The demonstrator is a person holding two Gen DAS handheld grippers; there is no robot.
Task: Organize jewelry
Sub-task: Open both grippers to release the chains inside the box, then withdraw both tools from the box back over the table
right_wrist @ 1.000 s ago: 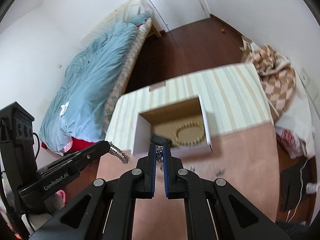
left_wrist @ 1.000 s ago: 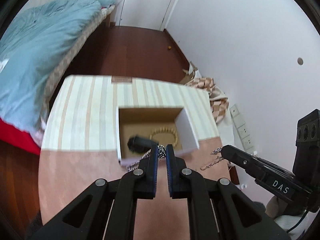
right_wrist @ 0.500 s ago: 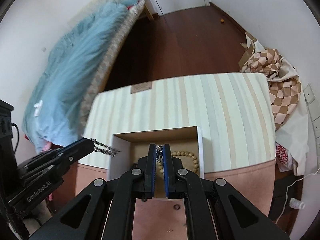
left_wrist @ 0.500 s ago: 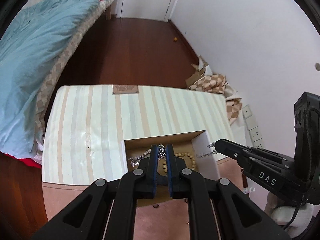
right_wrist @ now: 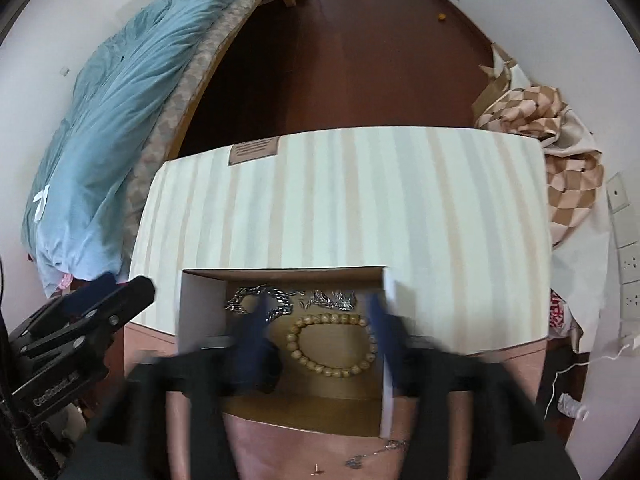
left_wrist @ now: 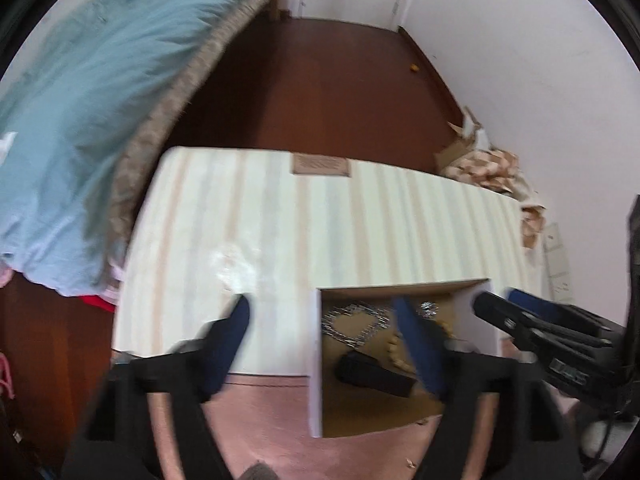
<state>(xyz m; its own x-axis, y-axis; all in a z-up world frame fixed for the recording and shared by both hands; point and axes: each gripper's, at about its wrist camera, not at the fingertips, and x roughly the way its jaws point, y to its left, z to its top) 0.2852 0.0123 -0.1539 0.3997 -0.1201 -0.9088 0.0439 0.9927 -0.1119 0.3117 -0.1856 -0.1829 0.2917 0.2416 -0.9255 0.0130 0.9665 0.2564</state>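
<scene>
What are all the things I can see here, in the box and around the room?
cardboard box: one, white outside, brown inside, on the striped surface's near edge
silver chain: one, chunky links, box's far left corner
thin silver chain: one, by the box's far wall
bead bracelet: one, tan, middle of the box
black object: one, box's near left; too blurred to name
striped surface: one, cream
small chain: one, on the pink cloth before the box
blue duvet: one, on the bed, left
checked fabric: one, brown, by the right wall
left tool: one, black, open
right tool: one, black, open over the box
</scene>
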